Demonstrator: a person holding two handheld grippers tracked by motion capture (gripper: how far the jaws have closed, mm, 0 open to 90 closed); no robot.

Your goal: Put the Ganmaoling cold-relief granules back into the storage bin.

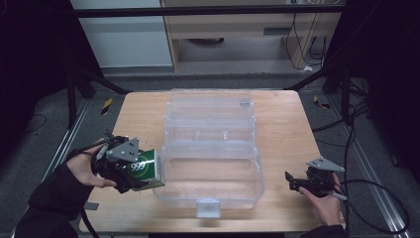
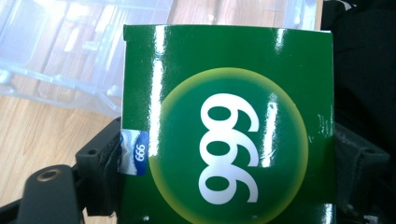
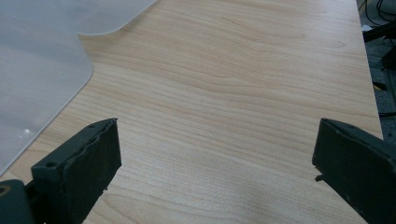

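Observation:
A green box marked 999 (image 1: 144, 170) is held at the left side of the table, right beside the clear plastic case (image 1: 213, 148). My left gripper (image 1: 130, 171) is shut on it; in the left gripper view the green box (image 2: 229, 126) sits between the two black jaws with its white numerals turned sideways. My right gripper (image 1: 292, 179) hovers low over the wooden table (image 1: 287, 129) at the front right, open, with bare wood between its jaws (image 3: 210, 163). The clear plastic case (image 3: 37, 70) lies to its left.
The clear plastic case stands open in the middle of the table, its lid laid back toward the far edge and a latch (image 1: 208, 207) at the front. Black frame legs and cables stand around the table. Bare wood lies right of the case.

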